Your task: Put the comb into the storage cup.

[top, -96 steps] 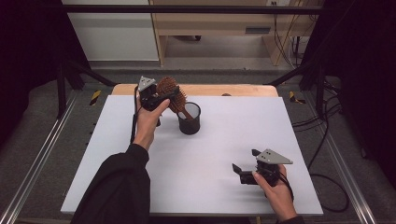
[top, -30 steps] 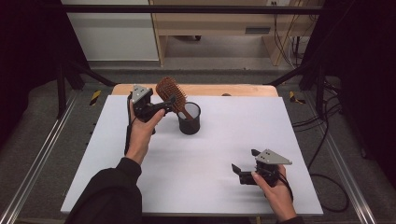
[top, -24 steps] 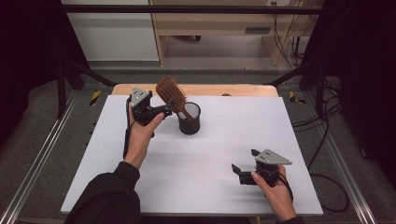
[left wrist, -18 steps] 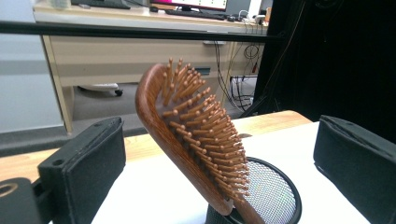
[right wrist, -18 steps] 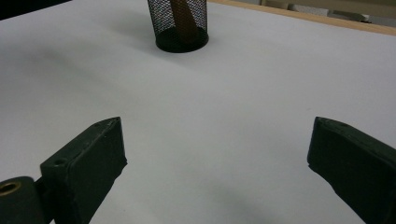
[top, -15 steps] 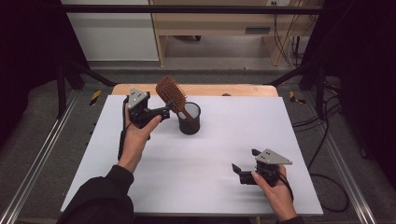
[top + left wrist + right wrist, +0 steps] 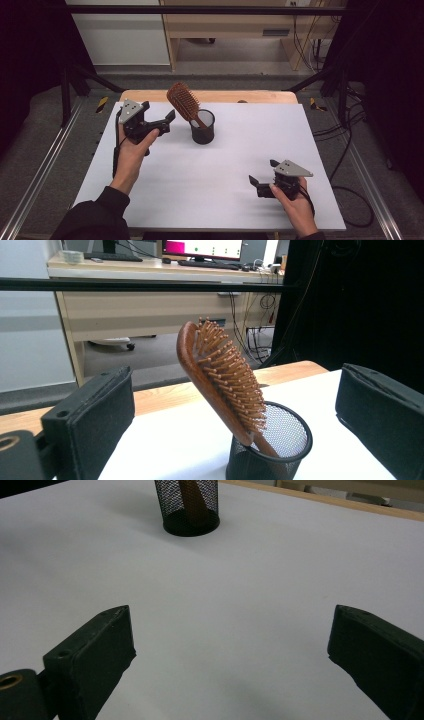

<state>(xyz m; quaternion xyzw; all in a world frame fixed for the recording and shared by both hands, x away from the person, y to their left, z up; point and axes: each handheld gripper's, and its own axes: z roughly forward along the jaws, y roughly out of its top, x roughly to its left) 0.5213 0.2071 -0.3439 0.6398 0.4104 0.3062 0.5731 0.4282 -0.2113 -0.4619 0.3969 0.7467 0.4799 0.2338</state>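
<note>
A brown wooden hairbrush (image 7: 183, 101) (image 7: 220, 380) stands handle-down in a black mesh cup (image 7: 202, 127) (image 7: 267, 446) (image 7: 187, 504) near the back middle of the white table (image 7: 210, 170). It leans left, bristles facing right in the left gripper view. My left gripper (image 7: 165, 123) (image 7: 235, 405) is open just left of the cup, jaws apart and touching nothing. My right gripper (image 7: 264, 172) (image 7: 230, 650) rests open near the table's front right, with bare table between its jaws.
A wooden strip (image 7: 250, 96) edges the table's far side. Beyond it stand a wooden desk (image 7: 150, 305) and black frame rails (image 7: 200, 9). Cables (image 7: 350, 150) hang off the right side.
My left gripper let go of the hairbrush and drew back to the left, leaving the brush leaning in the cup. The right gripper has not moved.
</note>
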